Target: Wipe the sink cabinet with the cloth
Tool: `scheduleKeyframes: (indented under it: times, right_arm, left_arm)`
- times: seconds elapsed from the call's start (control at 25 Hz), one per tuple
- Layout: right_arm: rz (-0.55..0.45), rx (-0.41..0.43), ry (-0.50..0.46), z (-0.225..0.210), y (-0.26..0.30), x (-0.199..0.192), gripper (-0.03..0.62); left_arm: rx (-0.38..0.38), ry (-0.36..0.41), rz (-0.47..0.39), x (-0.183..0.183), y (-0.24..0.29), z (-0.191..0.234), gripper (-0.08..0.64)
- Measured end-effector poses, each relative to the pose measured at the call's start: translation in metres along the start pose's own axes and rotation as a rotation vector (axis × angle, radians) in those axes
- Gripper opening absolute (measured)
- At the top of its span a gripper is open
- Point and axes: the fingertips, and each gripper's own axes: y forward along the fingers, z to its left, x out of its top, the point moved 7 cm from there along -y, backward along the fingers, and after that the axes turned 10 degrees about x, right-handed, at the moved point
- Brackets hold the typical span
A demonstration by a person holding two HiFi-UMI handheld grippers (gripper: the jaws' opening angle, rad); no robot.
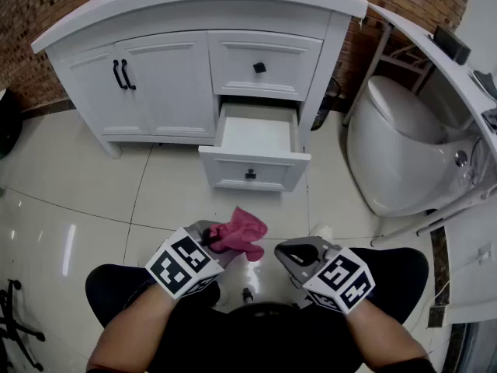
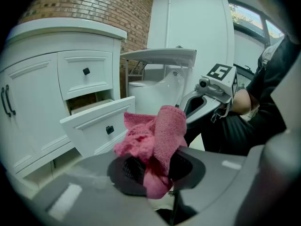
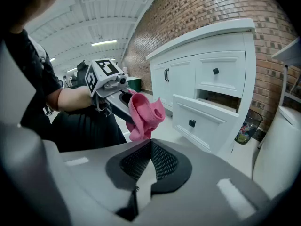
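Left gripper [image 1: 214, 244] clamped on pink cloth [image 1: 242, 235], held over the floor [image 1: 70, 185] before the white cabinet [image 1: 163, 76], its lower drawer [image 1: 253, 168] open, right gripper [image 1: 286, 252] closed, empty, just beside.

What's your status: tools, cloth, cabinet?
Left tool shut on pink cloth. Right tool shut, empty. Sink cabinet ahead, not yet touched; lower drawer stands open.

Crumpled pink cloth [image 1: 241, 235] in the left gripper [image 1: 213, 247] — white sink cabinet [image 1: 167, 76] beyond, lower drawer [image 1: 252, 142] open.
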Motion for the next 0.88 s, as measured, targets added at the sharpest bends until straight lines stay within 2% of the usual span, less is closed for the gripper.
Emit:
scheduleKeyframes:
  times: [0.28, 0.44, 0.52, 0.6, 0.76, 0.88]
  right_arm:
    - [-0.065, 0.029, 0.016, -0.002, -0.005, 0.022, 0.006]
    - [-0.116, 0.042, 0.017, -0.009, -0.013, 0.048, 0.006]
    - [-0.135, 0.047, 0.011, -0.017, -0.017, 0.065, 0.006]
    - [-0.151, 0.057, 0.01, -0.026, -0.021, 0.081, 0.006]
    - [-0.182, 0.064, 0.014, -0.045, -0.021, 0.109, 0.006]
    - [-0.209, 0.087, 0.025, -0.06, -0.02, 0.128, 0.006]
  left_arm:
    - [-0.033, -0.012, -0.047, 0.026, -0.005, -0.002, 0.097]
    - [-0.021, 0.016, -0.091, 0.047, -0.015, 0.007, 0.097]
    - [-0.028, 0.004, -0.116, 0.058, -0.02, 0.016, 0.097]
    - [-0.024, -0.011, -0.145, 0.073, -0.025, 0.028, 0.095]
    - [0.043, 0.061, -0.153, 0.104, -0.027, 0.068, 0.095]
    - [0.064, 0.083, -0.16, 0.133, -0.019, 0.103, 0.095]
